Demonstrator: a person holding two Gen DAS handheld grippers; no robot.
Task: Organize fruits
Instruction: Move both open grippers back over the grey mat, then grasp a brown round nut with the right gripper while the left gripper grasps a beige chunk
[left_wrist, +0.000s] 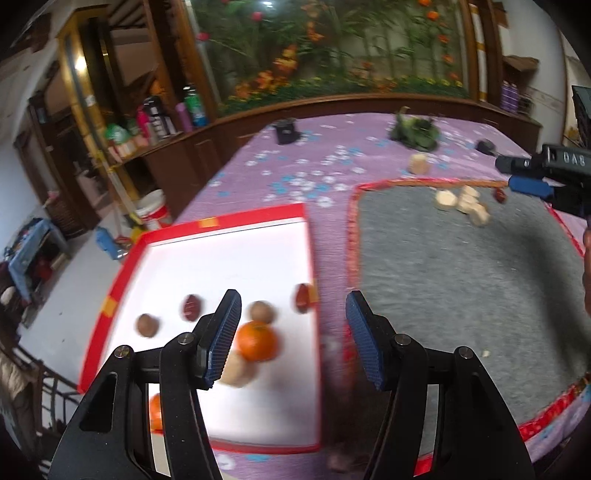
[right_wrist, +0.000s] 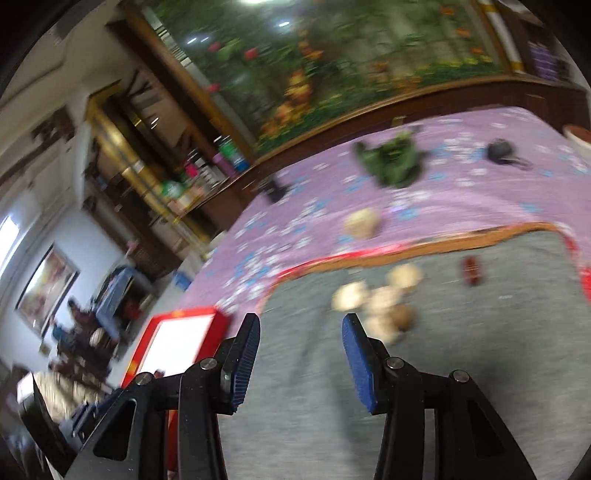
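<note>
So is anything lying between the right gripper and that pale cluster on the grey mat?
Nothing visible: bare grey mat runs from the open, empty right gripper to the pale cluster. A dark red fruit sits off to the right, clear of that line.

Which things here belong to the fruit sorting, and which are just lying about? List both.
Job: white tray; orange; brown round fruits; dark red fruits; pale pieces on the grey mat; red fruit.

Lying about: green object; black item; black box.
</note>
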